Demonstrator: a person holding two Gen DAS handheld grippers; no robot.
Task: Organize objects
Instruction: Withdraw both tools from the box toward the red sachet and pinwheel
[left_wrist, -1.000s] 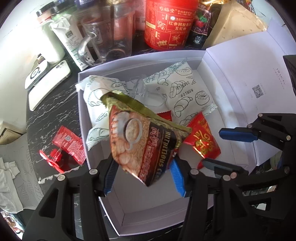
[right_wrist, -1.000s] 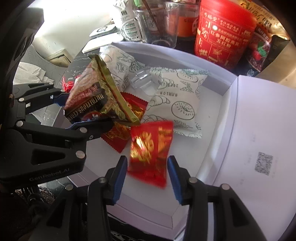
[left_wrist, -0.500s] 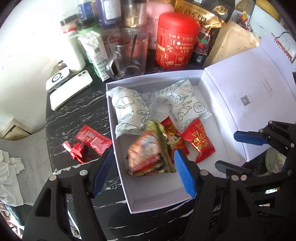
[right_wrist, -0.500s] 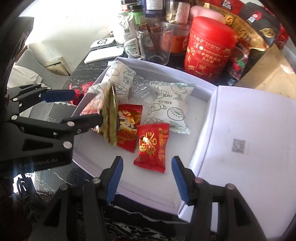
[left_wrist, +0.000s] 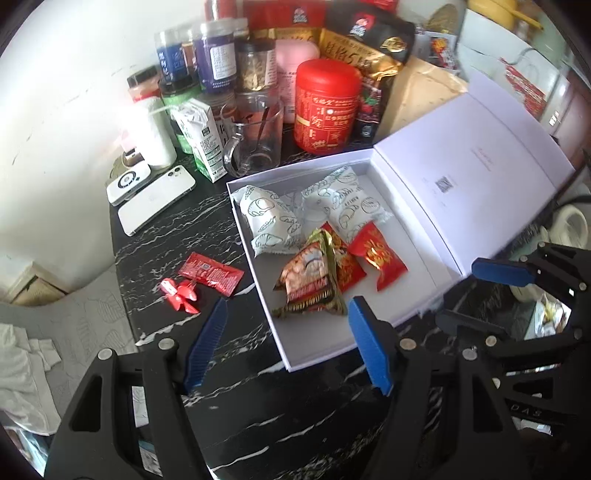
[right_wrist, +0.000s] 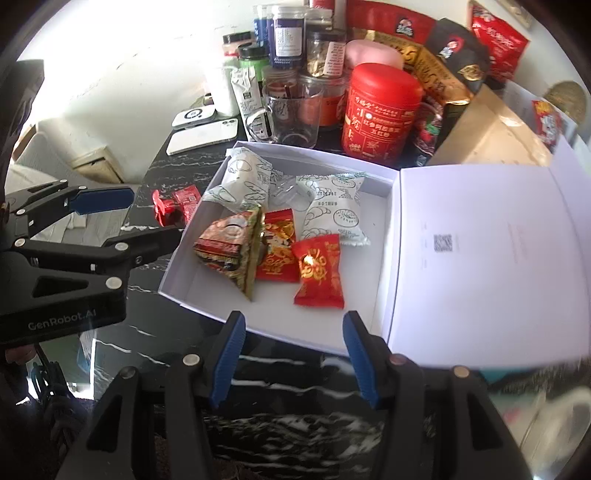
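Note:
An open white box (left_wrist: 334, 350) lies on the black marble table, its lid (left_wrist: 461, 184) folded out to the right. Inside are two white pastry packets (left_wrist: 269, 221) (left_wrist: 347, 203), a brown-and-green cereal packet (left_wrist: 310, 280), a red candy packet (left_wrist: 380, 254) and another red packet (left_wrist: 349, 266) partly under the cereal packet. My left gripper (left_wrist: 287, 301) hangs open above the box's near edge, holding nothing. My right gripper (right_wrist: 293, 314) is open too, above the near wall (right_wrist: 207, 306), with the red candy packet (right_wrist: 319, 269) lying free beyond it. A red sachet (left_wrist: 212, 273) and a red clip-like piece (left_wrist: 179, 293) lie left of the box.
Behind the box stand a red canister (left_wrist: 327, 107), a glass mug (left_wrist: 255, 144), a milk carton (left_wrist: 201, 140), several jars and snack bags. A white phone (left_wrist: 155, 203) lies at the left, and crumpled cloth (left_wrist: 22, 362) sits beyond the table's left edge.
Both grippers opened and let go: the cereal packet and the red candy packet now lie in the box. Both grippers rose and drew back from the box.

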